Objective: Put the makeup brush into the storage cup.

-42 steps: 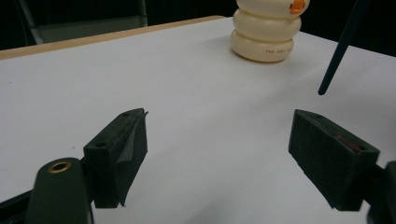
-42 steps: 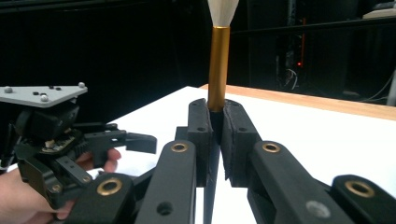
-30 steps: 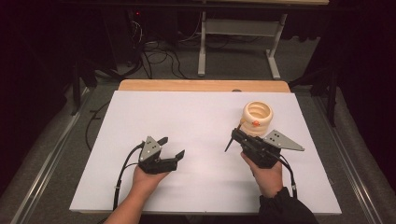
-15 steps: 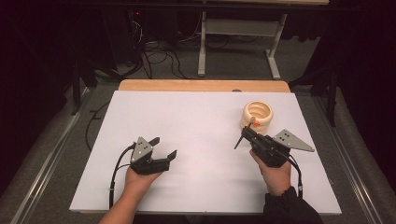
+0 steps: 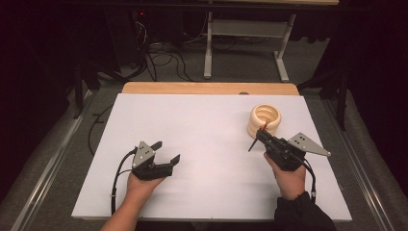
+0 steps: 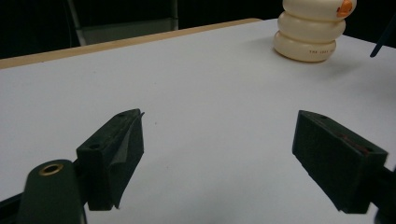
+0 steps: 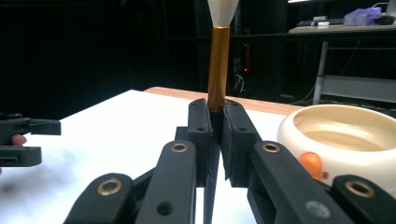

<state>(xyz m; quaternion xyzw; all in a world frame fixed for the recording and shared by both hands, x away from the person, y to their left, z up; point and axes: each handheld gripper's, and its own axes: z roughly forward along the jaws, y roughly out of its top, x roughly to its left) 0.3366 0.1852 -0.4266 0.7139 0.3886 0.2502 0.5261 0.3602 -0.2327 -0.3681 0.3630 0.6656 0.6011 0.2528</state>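
A cream ribbed bowl (image 5: 264,119) with a small orange knob stands at the right of the white table top (image 5: 202,130); it also shows in the left gripper view (image 6: 310,32) and the right gripper view (image 7: 345,133). My right gripper (image 5: 262,138) (image 7: 217,116) sits just in front of the bowl, shut on a brush (image 7: 218,65) with a gold ferrule and white bristles pointing up. The brush's dark handle (image 5: 252,145) sticks out below the jaws. My left gripper (image 5: 166,151) (image 6: 219,154) hovers low at the front left, open, with bare table between its pads.
A wooden strip (image 5: 207,88) runs along the table's far edge. Beyond it are a desk frame (image 5: 245,43) and cables on the dark floor. Metal rails (image 5: 48,168) flank both sides of the table.
My right gripper has drifted to the right with the brush, ending just in front of the bowl. The left gripper has hardly moved.
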